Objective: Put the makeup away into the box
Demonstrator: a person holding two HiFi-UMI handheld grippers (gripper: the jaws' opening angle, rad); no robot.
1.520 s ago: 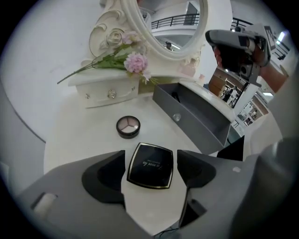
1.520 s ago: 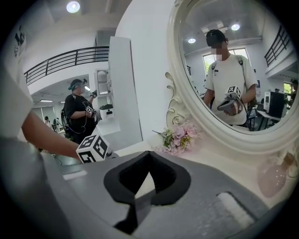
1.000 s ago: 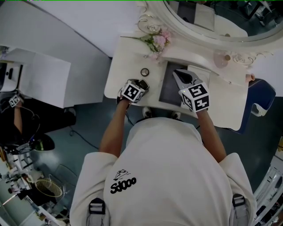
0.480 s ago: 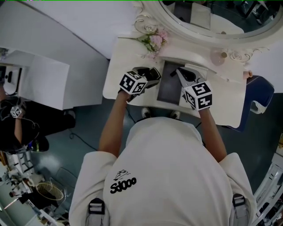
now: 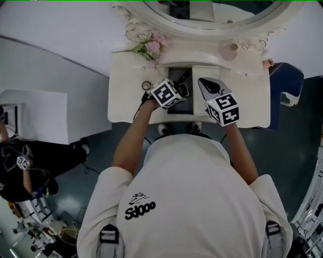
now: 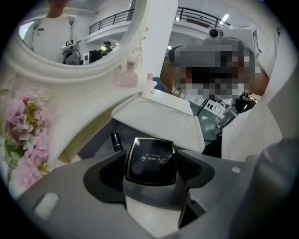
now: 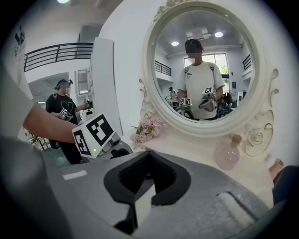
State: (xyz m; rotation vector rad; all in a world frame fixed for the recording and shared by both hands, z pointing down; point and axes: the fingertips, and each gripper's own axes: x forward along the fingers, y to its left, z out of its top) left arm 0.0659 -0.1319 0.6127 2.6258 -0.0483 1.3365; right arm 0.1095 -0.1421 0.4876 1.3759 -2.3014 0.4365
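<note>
A black square compact with gold script sits between the jaws of my left gripper, which is shut on it. The compact hangs over the open box set into the white vanity top, its grey inside showing. A dark lipstick lies in the box. The box's white lid stands raised on the right side. My right gripper hovers just right of the box, by the lid, shut with nothing in it. A small round item lies on the table left of the box.
An oval mirror rises at the back of the vanity. Pink flowers lie at back left and a pink glass bottle at back right. A blue chair stands to the right. Another person is at far left.
My left gripper has carried the compact from the table's front left edge rightward and over the open box. The right gripper has stayed by the lid. The head view shifted.
</note>
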